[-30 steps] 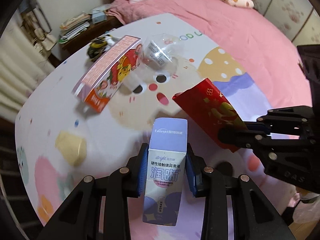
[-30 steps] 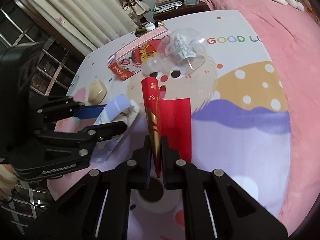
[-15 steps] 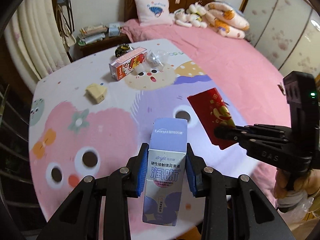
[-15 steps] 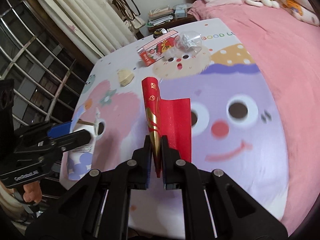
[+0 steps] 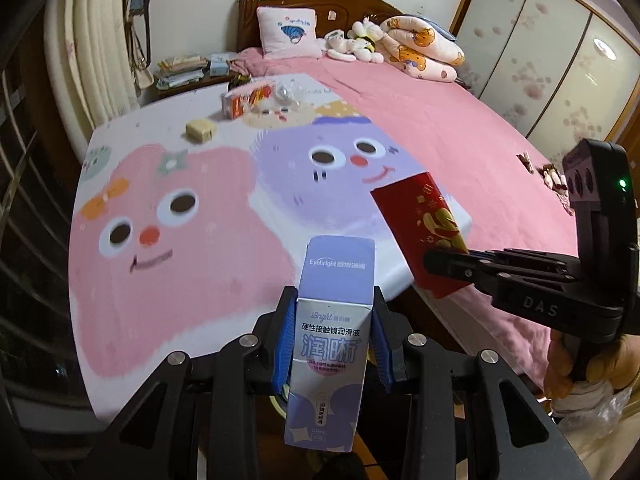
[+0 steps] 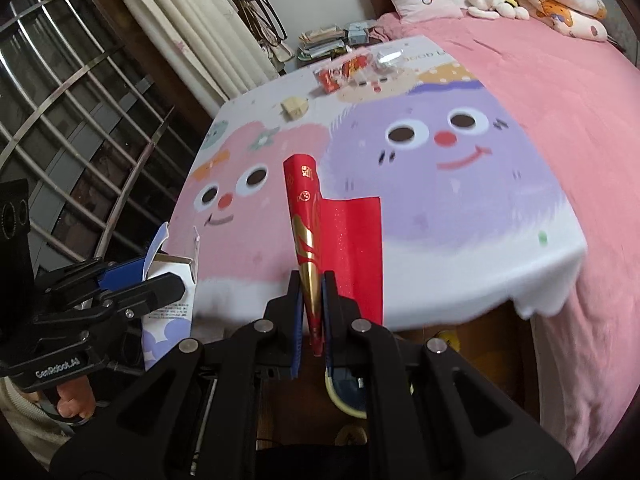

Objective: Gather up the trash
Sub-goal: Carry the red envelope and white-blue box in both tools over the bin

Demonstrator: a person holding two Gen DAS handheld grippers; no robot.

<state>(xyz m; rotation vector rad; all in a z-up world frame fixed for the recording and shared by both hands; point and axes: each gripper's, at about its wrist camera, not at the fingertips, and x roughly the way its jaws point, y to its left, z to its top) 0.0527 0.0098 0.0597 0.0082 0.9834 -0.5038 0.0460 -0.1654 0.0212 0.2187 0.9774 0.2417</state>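
Observation:
My left gripper (image 5: 333,332) is shut on a tall lilac and white eye-drop box (image 5: 332,344), held upright past the near edge of the bed blanket. The right gripper (image 6: 311,308) is shut on a red and gold envelope (image 6: 320,232), folded and standing up between its pads. In the left wrist view the red envelope (image 5: 424,228) and the right gripper (image 5: 448,264) show at the right. In the right wrist view the eye-drop box (image 6: 168,304) and the left gripper (image 6: 152,284) show at the lower left. Far off on the blanket lie an orange carton (image 5: 246,100), clear plastic packaging (image 5: 286,94) and a beige lump (image 5: 200,130).
A cartoon blanket (image 5: 180,220) with pink and purple faces covers the bed's left part, a pink spread (image 5: 460,128) the right. Pillows and plush toys (image 5: 400,50) lie at the headboard. A nightstand with books (image 5: 180,72) and curtains (image 5: 96,52) stand at the far left. A barred window (image 6: 60,120) flanks the left side.
Both grippers have drawn far back from the trash pile to beyond the bed's near edge, rising a little. The box and the envelope stay gripped throughout.

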